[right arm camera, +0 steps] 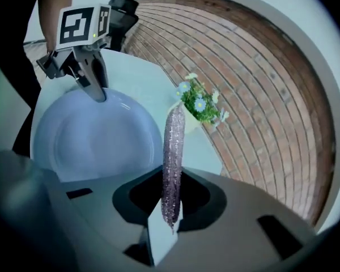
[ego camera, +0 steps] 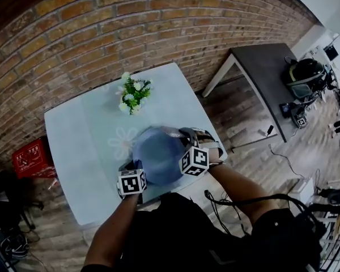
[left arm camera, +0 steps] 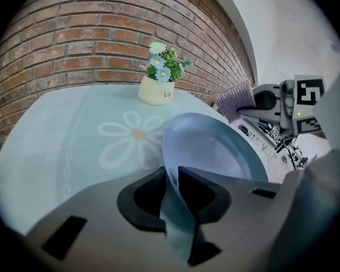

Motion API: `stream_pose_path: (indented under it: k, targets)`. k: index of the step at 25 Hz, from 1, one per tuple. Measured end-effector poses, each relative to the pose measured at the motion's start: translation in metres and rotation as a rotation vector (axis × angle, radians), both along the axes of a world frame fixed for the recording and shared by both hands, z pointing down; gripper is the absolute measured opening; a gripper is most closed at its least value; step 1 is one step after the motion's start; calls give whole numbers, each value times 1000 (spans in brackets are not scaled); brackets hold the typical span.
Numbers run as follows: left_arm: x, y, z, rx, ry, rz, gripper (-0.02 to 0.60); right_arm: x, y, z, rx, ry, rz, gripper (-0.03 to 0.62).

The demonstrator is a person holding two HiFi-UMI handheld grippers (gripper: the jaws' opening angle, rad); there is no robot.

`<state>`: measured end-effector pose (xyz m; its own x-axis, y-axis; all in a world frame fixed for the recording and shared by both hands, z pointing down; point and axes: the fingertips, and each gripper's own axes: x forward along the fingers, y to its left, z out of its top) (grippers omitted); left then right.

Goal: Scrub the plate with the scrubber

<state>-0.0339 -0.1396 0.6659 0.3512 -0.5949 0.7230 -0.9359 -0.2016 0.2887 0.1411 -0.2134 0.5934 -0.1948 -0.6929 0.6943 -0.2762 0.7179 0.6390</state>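
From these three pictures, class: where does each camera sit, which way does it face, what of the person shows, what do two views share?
Head view: on the head, looking steeply down at the table; forearms and torso show.
Left gripper view: on the left gripper, facing the brick wall, jaws clamped on the plate; no body visible.
Right gripper view: on the right gripper, shut on the scrubber, facing plate and wall; an arm shows.
Shared: both gripper views show the flower pot.

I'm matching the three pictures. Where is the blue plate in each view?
Head view: plate at centre.
Left gripper view: plate at lower centre-right.
Right gripper view: plate at left of centre.
Shared landmark: the flower pot, beyond the plate in every view.
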Motion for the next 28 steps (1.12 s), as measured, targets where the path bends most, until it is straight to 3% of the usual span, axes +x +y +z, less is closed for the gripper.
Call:
stream_pose_path:
  k: [3, 8, 14, 19, 28]
  targets:
    - [-1, -1, 1, 7, -2, -28, 75, -10, -9, -6, 48, 51, -100, 71]
    - [-2, 1, 0, 9, -8, -70, 67, -3, -2, 29, 76, 297, -325, 71]
    - [-6, -1, 1, 20, -12, -130, 60, -3, 5, 45, 150, 433, -509, 71]
    - [-7, 1, 1, 38, -34, -141, 60, 0, 12, 61, 112, 539, -564, 71]
    - [-7, 2, 0, 47, -50, -141, 63, 3, 15, 58, 137, 711, -627, 67]
